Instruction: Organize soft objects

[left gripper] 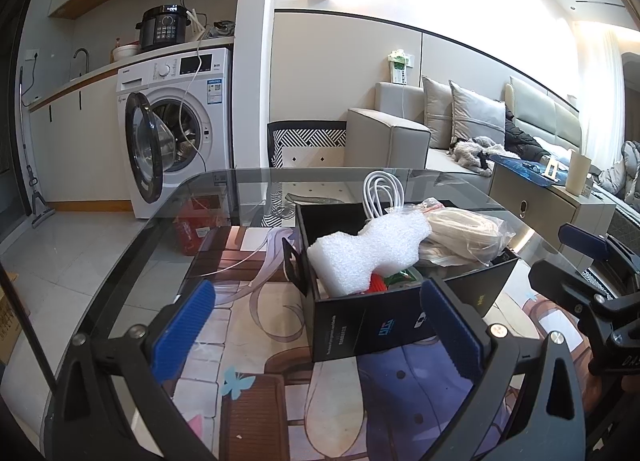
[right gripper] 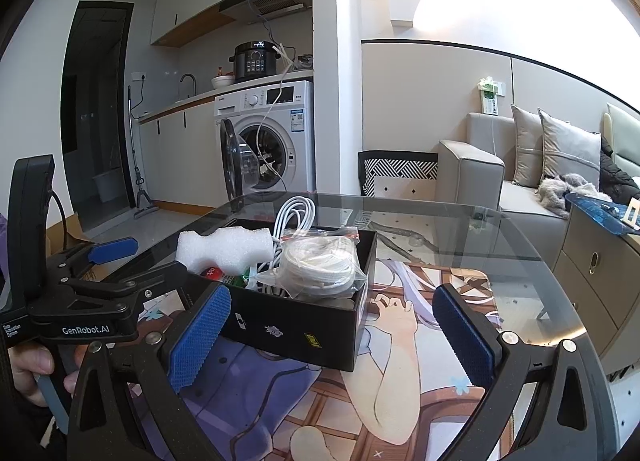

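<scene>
A black open box (left gripper: 384,321) (right gripper: 296,325) stands on the glass table. In it lie a white foam block (left gripper: 368,249) (right gripper: 224,247), a clear bag of white cord (left gripper: 460,233) (right gripper: 320,269), a coiled white cable (left gripper: 380,193) (right gripper: 294,213) and small red and green items (left gripper: 390,281). My left gripper (left gripper: 320,325) is open and empty, just in front of the box. My right gripper (right gripper: 332,333) is open and empty, with the box's near right corner between its pads. Each gripper shows at the edge of the other's view.
The glass table (left gripper: 240,189) carries a printed anime mat (right gripper: 400,361). Beyond it are a washing machine with its door open (left gripper: 176,129), a patterned chair back (left gripper: 308,141), a grey sofa with cushions (right gripper: 520,165) and a side cabinet (left gripper: 560,197).
</scene>
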A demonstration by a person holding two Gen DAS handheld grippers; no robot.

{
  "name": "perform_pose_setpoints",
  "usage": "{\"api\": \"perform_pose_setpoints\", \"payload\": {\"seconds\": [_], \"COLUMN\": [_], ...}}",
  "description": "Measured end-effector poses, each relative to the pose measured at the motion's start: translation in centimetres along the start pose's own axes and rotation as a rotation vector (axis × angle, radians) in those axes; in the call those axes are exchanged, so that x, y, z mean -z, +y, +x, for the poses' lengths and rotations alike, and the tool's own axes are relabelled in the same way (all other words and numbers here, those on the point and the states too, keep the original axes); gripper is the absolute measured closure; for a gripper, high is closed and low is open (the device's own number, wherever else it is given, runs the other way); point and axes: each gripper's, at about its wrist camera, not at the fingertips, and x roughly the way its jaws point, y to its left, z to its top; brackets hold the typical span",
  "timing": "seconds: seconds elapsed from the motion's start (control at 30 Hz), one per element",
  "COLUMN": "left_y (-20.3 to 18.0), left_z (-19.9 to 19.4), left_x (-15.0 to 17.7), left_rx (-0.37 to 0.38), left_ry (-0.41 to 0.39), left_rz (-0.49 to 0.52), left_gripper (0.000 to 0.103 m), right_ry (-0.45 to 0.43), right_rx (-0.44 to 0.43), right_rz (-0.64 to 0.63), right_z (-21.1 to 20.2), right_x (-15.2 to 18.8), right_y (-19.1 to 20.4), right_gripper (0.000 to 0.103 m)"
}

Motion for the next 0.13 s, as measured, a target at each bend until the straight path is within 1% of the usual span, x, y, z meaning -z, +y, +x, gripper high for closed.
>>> {"api": "perform_pose_setpoints", "payload": {"seconds": [0.13], "left_y": [0.02], "left_z": [-0.11], "left_x": [-0.01], "left_rx": [0.012], "left_ry": [-0.007], "left_rz": [0.002], "left_gripper": [0.000], "right_ry": [-0.001], "right_rx": [-0.004], "right_rz": [-0.003], "right_z": [-0.06], "right_x": [0.08], "right_y": [-0.03], "right_gripper": [0.000]}}
